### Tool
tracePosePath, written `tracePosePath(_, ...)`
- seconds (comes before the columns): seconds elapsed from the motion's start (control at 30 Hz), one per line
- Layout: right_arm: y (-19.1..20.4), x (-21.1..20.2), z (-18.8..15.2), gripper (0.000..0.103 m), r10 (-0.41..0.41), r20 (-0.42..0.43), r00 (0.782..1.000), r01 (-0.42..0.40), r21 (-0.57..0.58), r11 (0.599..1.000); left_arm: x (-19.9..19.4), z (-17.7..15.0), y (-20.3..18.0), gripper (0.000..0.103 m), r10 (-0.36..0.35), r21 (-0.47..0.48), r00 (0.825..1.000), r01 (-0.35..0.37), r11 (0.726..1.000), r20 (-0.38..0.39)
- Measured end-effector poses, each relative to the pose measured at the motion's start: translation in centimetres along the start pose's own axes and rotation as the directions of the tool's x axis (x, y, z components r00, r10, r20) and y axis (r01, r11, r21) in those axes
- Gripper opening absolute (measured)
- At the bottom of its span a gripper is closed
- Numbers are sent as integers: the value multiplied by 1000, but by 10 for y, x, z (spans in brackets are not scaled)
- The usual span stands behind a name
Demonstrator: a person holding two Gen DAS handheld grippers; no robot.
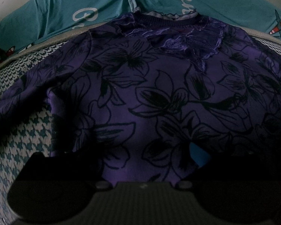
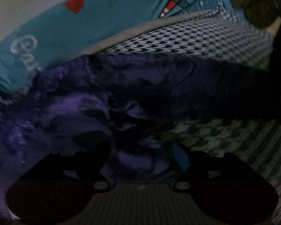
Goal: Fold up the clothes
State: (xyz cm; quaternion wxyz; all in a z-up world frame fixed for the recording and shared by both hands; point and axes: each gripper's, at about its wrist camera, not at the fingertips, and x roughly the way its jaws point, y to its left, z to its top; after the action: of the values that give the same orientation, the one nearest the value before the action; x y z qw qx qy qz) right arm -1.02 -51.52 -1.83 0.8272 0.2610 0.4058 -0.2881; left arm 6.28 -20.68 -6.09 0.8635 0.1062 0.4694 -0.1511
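The purple floral-print fabric top point(image 1: 159, 97) lies spread flat on the houndstooth-patterned mat point(image 1: 28, 131), its lace collar at 12 o'clock toward the teal printed cloth point(image 1: 75, 5). The left gripper point(image 1: 146, 161) has its fingers spread over the hem. The right gripper point(image 2: 142, 159) has its fingers spread above the top point(image 2: 75, 112), pinching nothing.

We see the top point(image 1: 159, 97) spread flat on the checked cover point(image 1: 28, 131); its neckline point(image 1: 159, 18) lies at the far edge; behind it sit two pillows point(image 1: 75, 9), side by side.
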Motion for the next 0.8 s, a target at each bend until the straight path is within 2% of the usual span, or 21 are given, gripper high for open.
tracePosePath(0.37, 27, -8, -12, 74, 23, 32, 999, -21, -87, 996, 0, 1, 0, 103, 5, -7, 1000, -5, 1000, -7)
tracePosePath(0.63, 31, -20, -8, 74, -39, 154, 987, 56, -107, 993, 0, 0, -2, 103, 13, -12, 1000, -13, 1000, -10)
tracePosePath(0.8, 42, -27, -13, 74, 49, 166, 985, -18, -182, 983, 1, 1, -2, 103, 15, -16, 1000, -15, 1000, -14)
